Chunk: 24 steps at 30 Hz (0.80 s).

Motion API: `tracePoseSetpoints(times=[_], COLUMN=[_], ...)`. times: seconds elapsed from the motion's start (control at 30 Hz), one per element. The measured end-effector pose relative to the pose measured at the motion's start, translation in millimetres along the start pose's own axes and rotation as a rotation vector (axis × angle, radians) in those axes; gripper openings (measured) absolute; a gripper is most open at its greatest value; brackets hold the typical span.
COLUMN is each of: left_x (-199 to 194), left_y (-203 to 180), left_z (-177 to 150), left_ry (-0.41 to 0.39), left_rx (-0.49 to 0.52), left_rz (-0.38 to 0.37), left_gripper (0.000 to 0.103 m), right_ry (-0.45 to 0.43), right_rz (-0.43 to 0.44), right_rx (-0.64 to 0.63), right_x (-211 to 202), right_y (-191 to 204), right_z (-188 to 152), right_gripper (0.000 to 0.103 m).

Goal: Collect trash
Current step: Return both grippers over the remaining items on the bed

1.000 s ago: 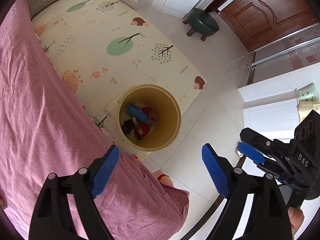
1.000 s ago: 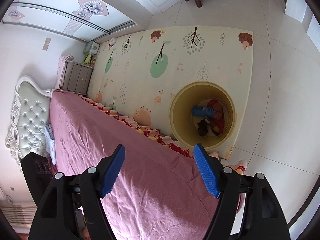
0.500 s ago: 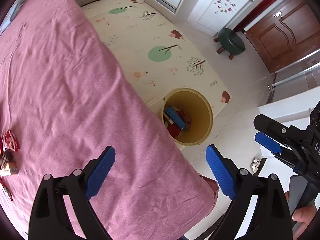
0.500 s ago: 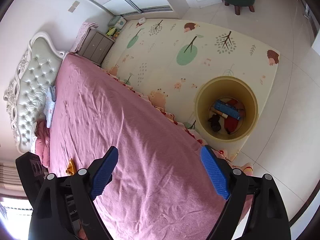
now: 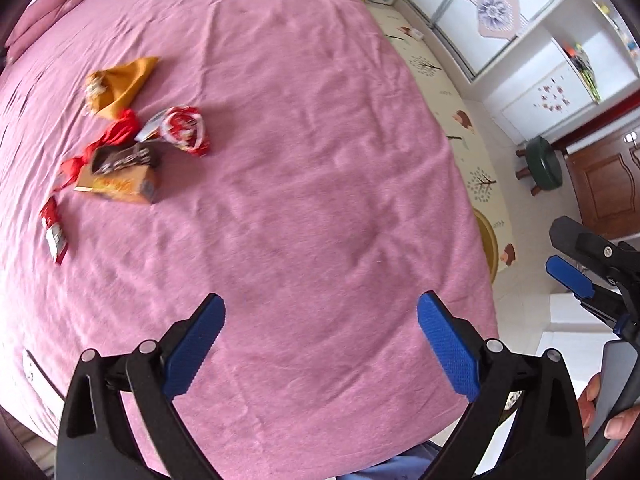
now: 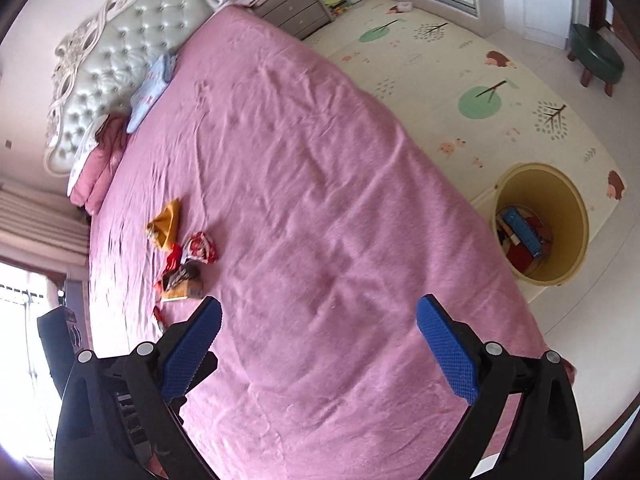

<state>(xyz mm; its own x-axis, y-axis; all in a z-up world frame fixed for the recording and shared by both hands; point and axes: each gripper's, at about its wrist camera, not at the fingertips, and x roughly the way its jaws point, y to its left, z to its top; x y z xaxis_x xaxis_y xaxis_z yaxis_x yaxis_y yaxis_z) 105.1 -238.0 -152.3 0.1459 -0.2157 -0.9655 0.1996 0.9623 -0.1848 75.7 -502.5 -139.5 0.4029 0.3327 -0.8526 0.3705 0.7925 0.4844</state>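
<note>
The trash I'm after is a small heap on the pink bedspread (image 5: 320,160): an orange box (image 5: 120,186) with a dark wrapper (image 5: 120,158) draped on it, a red-and-white crumpled wrapper (image 5: 182,128) just beyond the box, a mustard-yellow pouch (image 5: 120,80) further beyond, a red strip (image 5: 104,140) tangled between them, and a small red packet (image 5: 54,228) lying apart on the box's near side. The yellow bin (image 6: 540,220) stands on the play mat (image 6: 460,80) off the far edge of the bed, well apart from the box, already holding a blue carton and other bits.

My worry is the clutter. The pieces touch and overlap, so closing on the box could drag the dark wrapper or the red strip partway and drop them on the bedspread or the floor on the way to the bin. The cloth is wrinkled and soft; pressing too deep could pinch fabric with the wrapper. The left view is smeared by motion, so I'd judge my aim poorly until it settles.

My left gripper (image 5: 320,344) is spreading its jaws, near full width, with nothing between them but bedspread below. My right gripper (image 6: 318,344) is likewise spreading wide and carries nothing; neither touches any trash.
</note>
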Motion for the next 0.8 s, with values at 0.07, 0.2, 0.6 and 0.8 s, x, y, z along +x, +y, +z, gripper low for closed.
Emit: tracePoseSetpoints(times=[0.07, 0.2, 0.6, 0.8], left_x=[-5.9, -16.8, -34.0, -23.5], left_y=[31.4, 90.6, 202.0, 237.0], left_z=[-8.3, -20.2, -23.8, -10.3], left_ry=[-0.009, -0.024, -0.085, -0.081], left_rx=[-0.066, -0.199, -0.414, -0.473], left_rz=[0.018, 0.033, 0.08, 0.086], left_gripper=[0.096, 0.096, 0.096, 0.096], right_ry=[0.037, 0.095, 0.221, 0.261], right_rz=[0.024, 0.077, 0.078, 0.079], right_rx=[-0.042, -0.101, -0.313, -0.368], right_x=[12.0, 35.6, 105.3, 136.5], right_y=[24.3, 66.9, 176.8, 211.3], right_z=[-5.9, -17.6, -40.9, -36.6], right_gripper=[0.094, 0.094, 0.094, 0.094])
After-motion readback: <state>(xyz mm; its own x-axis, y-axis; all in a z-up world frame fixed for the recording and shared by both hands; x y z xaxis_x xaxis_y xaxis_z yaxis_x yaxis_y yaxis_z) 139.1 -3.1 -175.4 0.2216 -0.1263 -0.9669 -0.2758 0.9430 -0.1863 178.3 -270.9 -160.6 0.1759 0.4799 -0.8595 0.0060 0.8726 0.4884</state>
